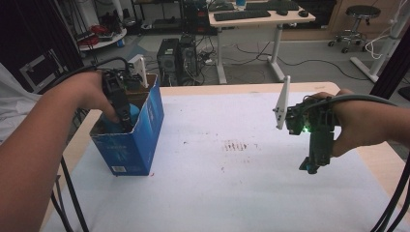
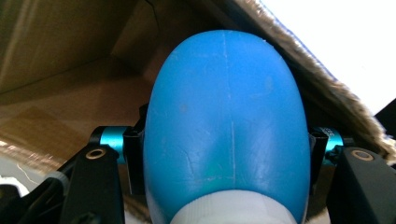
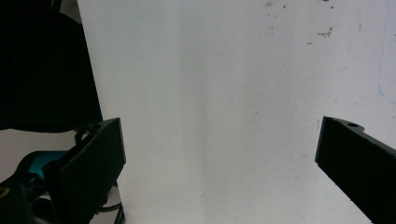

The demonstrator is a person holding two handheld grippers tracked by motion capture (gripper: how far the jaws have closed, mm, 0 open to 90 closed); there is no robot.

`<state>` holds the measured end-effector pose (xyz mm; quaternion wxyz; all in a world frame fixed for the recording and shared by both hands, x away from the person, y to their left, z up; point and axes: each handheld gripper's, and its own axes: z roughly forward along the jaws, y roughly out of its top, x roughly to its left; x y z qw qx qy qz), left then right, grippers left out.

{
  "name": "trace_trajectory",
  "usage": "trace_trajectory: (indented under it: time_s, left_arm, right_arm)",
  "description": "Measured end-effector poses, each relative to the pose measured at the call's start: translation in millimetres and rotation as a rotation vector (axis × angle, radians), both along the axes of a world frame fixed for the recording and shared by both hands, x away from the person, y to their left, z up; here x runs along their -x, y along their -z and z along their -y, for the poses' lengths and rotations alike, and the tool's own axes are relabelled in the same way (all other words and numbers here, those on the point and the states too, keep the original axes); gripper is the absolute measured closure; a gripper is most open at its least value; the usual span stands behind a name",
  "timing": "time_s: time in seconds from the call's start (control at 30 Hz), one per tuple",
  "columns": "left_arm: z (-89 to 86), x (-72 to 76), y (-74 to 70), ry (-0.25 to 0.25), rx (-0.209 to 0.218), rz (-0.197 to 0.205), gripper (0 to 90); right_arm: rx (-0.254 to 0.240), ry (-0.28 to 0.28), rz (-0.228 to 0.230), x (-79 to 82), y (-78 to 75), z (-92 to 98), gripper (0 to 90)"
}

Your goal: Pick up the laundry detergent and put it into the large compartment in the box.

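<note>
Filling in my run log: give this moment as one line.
left gripper: shut on blue plastic bottle | inside blue cardboard box | right gripper: open, empty, above table

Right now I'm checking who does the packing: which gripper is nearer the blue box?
Left. The left gripper is down inside the blue box, shut on a blue bottle. The right gripper hangs open over the white table cover, far across from it.
</note>
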<state>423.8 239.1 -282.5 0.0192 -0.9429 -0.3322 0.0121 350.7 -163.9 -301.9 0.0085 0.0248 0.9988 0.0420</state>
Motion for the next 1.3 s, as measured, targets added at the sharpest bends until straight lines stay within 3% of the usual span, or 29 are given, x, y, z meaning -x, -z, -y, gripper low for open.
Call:
trace_trajectory:
  time_s: [0.2,0.67,0.83,1.0,1.3]
  left_arm:
    - [-1.9,-0.4,11.5,0.009,0.001,-0.002,38.5]
    - [1.2,-3.0,11.9,-0.002,-0.005,-0.009,38.0]
    - [-1.4,-3.0,5.0,-0.018,0.038,0.008,36.6]
    - [0.1,-3.0,-0.1,-0.014,0.017,0.027,32.6]
    - [-0.1,-3.0,-7.0,-0.044,0.009,0.025,31.0]
  right_arm:
    - [0.002,-0.001,0.000,0.2,-0.2,-0.4,0.7]
    - [0.006,-0.001,-0.004,0.3,1.7,-2.1,0.7]
    - [0.003,0.000,-0.002,-0.9,1.0,-2.8,0.7]
    - [-0.001,-0.006,-0.003,-1.5,1.0,-4.8,0.7]
    - [0.002,0.001,-0.011,-0.8,0.7,-2.4,0.7]
